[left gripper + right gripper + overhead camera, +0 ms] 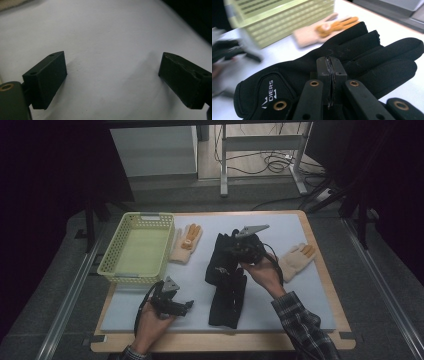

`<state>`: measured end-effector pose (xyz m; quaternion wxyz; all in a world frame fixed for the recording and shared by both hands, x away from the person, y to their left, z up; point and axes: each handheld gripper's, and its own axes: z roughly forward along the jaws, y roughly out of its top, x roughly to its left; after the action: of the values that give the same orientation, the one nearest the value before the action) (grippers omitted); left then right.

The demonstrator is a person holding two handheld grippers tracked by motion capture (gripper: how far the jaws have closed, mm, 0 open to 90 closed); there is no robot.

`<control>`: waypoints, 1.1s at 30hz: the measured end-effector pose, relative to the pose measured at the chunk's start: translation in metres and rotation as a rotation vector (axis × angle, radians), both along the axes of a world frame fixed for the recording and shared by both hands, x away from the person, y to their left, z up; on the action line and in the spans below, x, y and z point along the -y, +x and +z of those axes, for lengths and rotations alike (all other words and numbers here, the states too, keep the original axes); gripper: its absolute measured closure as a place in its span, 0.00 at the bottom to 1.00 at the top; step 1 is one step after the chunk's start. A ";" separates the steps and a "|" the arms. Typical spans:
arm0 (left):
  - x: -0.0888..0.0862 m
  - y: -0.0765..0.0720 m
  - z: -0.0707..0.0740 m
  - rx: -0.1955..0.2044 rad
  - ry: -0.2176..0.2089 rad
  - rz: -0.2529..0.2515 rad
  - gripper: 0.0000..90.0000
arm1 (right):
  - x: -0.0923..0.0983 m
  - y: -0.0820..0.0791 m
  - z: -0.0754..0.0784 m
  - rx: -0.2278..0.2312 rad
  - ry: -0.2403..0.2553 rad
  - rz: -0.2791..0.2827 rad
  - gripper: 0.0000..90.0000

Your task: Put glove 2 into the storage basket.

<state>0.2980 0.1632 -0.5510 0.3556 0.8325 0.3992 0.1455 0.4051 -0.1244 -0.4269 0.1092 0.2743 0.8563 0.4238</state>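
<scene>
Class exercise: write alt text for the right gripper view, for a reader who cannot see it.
The right tongs are shut on the fabric of a black glove lying on a white mat. Behind it lie a cream and orange glove and a pale green basket, slightly blurred.

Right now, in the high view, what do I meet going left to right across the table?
Yellow-green basket → left gripper, open → cream and orange glove → black gloves, upper one pinched by the shut right gripper → second cream and orange glove.
</scene>
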 end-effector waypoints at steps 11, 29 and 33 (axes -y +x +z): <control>0.000 0.000 0.000 0.001 -0.004 0.003 0.09 | 0.008 -0.078 -0.022 -0.044 -0.063 0.051 0.97; 0.000 0.000 0.001 -0.005 0.004 -0.001 0.09 | 0.054 -0.082 -0.061 -0.050 -0.017 -0.044 0.66; 0.001 0.000 0.004 -0.024 0.019 0.007 0.10 | 0.069 -0.093 -0.077 -0.075 -0.037 -0.006 0.89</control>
<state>0.2976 0.1623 -0.5473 0.3425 0.8359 0.4053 0.1403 0.3119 -0.1933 -0.5041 0.0834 0.2905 0.8666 0.3970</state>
